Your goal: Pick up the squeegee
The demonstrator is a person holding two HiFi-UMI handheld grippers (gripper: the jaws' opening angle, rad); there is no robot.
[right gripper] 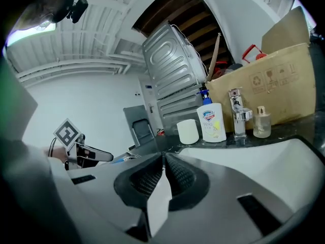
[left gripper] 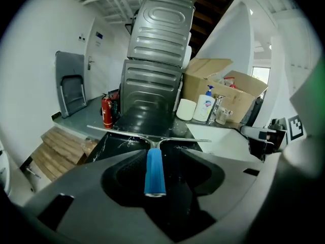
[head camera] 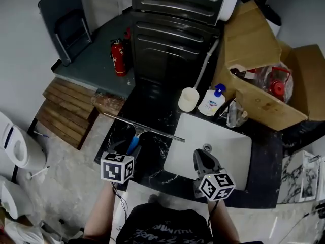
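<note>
The squeegee lies on the black marble counter, its long metal blade stretching left to right and its blue handle pointing back toward me. My left gripper is open, and the blue handle lies between its jaws with a gap on each side. My right gripper hovers over the front of the white sink. Its pads meet with nothing between them.
A soap bottle, a white cylinder and a faucet stand behind the sink. Open cardboard boxes sit at the back right. A grey metal cabinet, a red fire extinguisher and wooden slats lie beyond the counter.
</note>
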